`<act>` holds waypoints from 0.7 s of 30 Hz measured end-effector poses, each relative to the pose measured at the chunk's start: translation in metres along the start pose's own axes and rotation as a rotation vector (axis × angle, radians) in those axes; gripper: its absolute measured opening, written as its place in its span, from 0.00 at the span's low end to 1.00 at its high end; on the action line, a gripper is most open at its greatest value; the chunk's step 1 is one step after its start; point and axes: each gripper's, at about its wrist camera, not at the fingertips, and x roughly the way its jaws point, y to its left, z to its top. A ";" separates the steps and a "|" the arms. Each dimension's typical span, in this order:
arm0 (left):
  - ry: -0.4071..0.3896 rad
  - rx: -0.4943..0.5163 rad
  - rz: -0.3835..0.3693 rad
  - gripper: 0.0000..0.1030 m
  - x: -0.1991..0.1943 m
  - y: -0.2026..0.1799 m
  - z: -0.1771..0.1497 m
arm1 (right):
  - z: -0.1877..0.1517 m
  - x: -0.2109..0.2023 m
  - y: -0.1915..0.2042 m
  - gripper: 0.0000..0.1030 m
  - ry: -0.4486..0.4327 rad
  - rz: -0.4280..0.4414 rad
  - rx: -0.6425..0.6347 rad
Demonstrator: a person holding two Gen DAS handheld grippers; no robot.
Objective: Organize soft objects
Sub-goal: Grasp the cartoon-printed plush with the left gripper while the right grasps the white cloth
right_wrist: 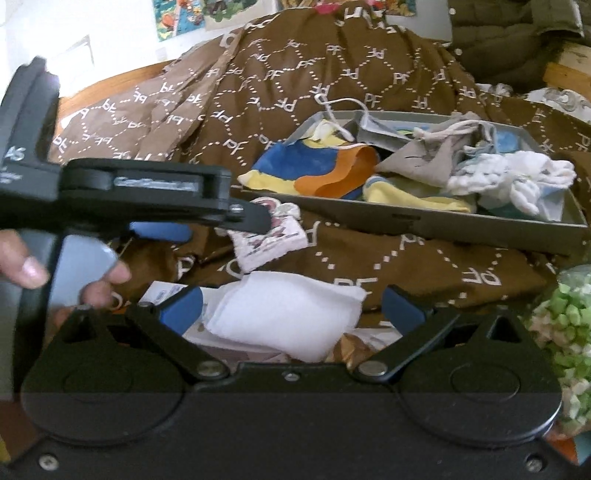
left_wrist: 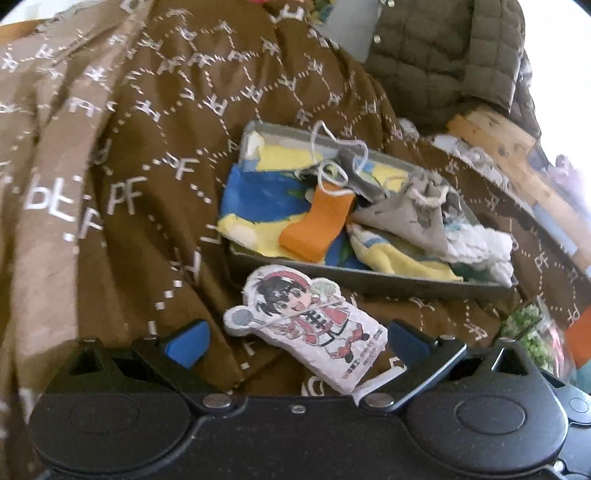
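Observation:
A flat cartoon-character cushion [left_wrist: 308, 332] lies on the brown patterned blanket [left_wrist: 147, 147] just in front of a grey tray [left_wrist: 369, 278]. My left gripper [left_wrist: 297, 341] is open, its blue pads either side of the cushion's near end. The tray holds a blue-and-yellow cloth [left_wrist: 258, 199], an orange piece [left_wrist: 317, 225], a grey drawstring pouch [left_wrist: 410, 218] and a white fluffy cloth [left_wrist: 480, 243]. My right gripper [right_wrist: 291, 304] is open around a white soft pad [right_wrist: 284, 314]. The left gripper also shows in the right wrist view [right_wrist: 221, 225], over the cushion [right_wrist: 266, 240].
An olive quilted jacket [left_wrist: 443, 48] lies behind the tray. A bag of green and white bits [right_wrist: 565, 332] sits at the right. Wooden blocks [left_wrist: 495, 136] lie far right. Posters [right_wrist: 181, 14] hang on the back wall.

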 end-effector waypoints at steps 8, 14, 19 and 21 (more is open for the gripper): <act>0.093 -0.136 -0.015 0.99 0.020 0.002 0.005 | 0.000 0.007 0.004 0.99 0.009 0.036 -0.014; 0.169 -0.123 -0.005 0.99 0.039 -0.003 0.017 | -0.002 0.006 -0.007 0.99 0.005 0.059 0.029; 0.207 -0.132 -0.019 0.95 0.048 0.002 0.022 | -0.003 0.007 -0.008 0.99 0.013 0.069 0.012; 0.206 -0.139 -0.020 0.89 0.048 0.007 0.022 | -0.004 0.007 -0.005 0.99 0.013 0.067 0.003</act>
